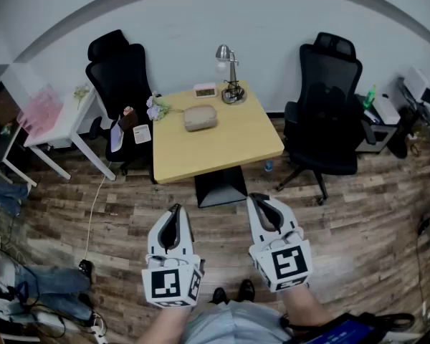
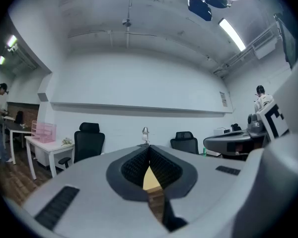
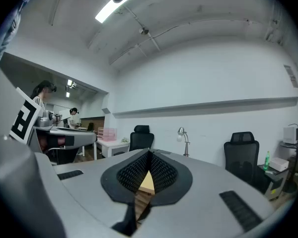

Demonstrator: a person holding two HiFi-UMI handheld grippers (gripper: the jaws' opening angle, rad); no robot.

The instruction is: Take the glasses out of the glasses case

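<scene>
A beige glasses case (image 1: pixel 200 118) lies shut on the far half of a light wooden table (image 1: pixel 222 149), well ahead of both grippers. My left gripper (image 1: pixel 176 208) and right gripper (image 1: pixel 255 198) are held side by side over the wood floor, short of the table's near edge, pointing level toward it. Both have their jaws together with nothing between them. In the left gripper view the left gripper (image 2: pixel 149 148) shows only a sliver of tabletop (image 2: pixel 151 180) through the gap below its tips. The right gripper (image 3: pixel 149 152) shows the same in the right gripper view. The case is hidden in both gripper views.
A silver desk lamp (image 1: pixel 229 77), a small pink device (image 1: pixel 205 89) and a flower sprig (image 1: pixel 156 108) stand at the table's back. Black office chairs (image 1: pixel 118 77) (image 1: pixel 328 113) flank it. A white side desk (image 1: pixel 61 124) is at the left, and a cable (image 1: pixel 93 213) runs across the floor.
</scene>
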